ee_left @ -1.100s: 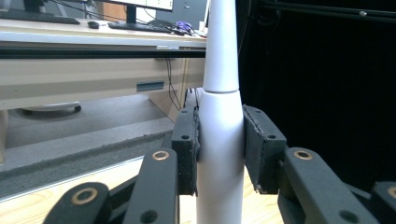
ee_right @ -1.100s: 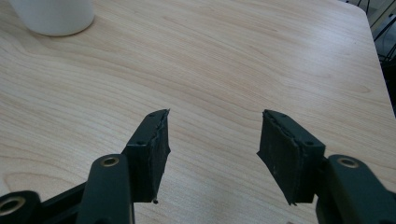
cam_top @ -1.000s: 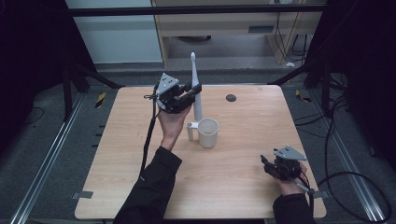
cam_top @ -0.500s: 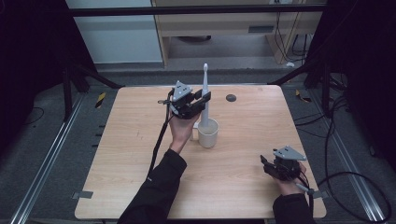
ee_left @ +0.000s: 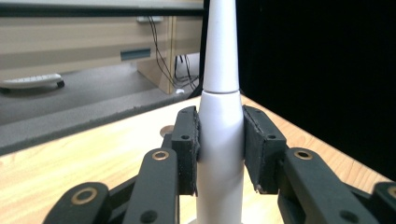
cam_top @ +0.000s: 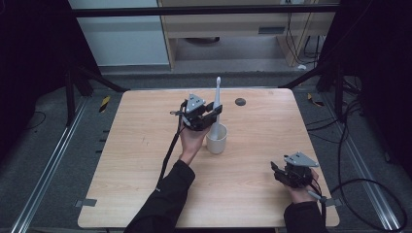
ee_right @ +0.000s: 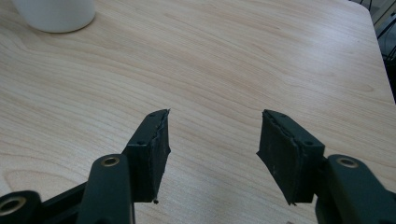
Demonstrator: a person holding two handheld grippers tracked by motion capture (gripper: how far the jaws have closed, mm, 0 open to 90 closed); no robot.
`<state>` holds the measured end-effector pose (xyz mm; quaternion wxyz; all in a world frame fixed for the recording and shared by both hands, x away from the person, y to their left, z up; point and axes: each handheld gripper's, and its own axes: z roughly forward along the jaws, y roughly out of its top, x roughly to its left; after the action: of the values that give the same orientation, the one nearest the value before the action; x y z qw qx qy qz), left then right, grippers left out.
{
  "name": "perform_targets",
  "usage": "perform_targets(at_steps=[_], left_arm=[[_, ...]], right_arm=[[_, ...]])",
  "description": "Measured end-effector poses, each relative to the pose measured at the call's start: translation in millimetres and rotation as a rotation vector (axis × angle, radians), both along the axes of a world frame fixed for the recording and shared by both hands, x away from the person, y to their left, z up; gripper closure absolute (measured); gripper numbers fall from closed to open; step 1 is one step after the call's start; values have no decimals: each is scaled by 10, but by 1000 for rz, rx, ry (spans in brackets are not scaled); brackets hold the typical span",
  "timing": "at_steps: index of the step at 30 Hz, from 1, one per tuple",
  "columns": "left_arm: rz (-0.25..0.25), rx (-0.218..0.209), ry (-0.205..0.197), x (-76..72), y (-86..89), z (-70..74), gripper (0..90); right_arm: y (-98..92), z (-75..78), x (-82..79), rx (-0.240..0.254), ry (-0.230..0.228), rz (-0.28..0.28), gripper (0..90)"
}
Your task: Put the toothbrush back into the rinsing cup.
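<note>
A white electric toothbrush (cam_top: pixel 217 99) stands upright with its lower end in a white mug (cam_top: pixel 216 139) near the table's middle. My left gripper (cam_top: pixel 212 118) is shut on the toothbrush body; in the left gripper view both black pads (ee_left: pixel 187 149) press the white handle (ee_left: pixel 220 140) from either side. My right gripper (cam_top: pixel 278 171) rests low near the table's front right corner, jaws open with nothing between them (ee_right: pixel 212 149). The mug's base (ee_right: pixel 53 14) shows at the top left of the right gripper view.
A small dark round disc (cam_top: pixel 240 102) lies on the wooden table (cam_top: pixel 136 145) toward the far edge. A black cable (cam_top: pixel 170 145) trails from the left gripper along the forearm. Desks and cables stand beyond the table's far side.
My left gripper has moved right and down with the toothbrush, bringing its lower end into the mug and standing it upright. The right gripper has stayed still.
</note>
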<state>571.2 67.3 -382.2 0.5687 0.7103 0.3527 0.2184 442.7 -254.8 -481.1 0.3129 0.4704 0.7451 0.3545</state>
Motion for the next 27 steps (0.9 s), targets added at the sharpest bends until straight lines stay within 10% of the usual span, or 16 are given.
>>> perform_targets(at_steps=[27], left_arm=[[-25, 104, 84, -16, -79, -433, 663]], right_arm=[[0, 2, -2, -1, 3, -5, 422]])
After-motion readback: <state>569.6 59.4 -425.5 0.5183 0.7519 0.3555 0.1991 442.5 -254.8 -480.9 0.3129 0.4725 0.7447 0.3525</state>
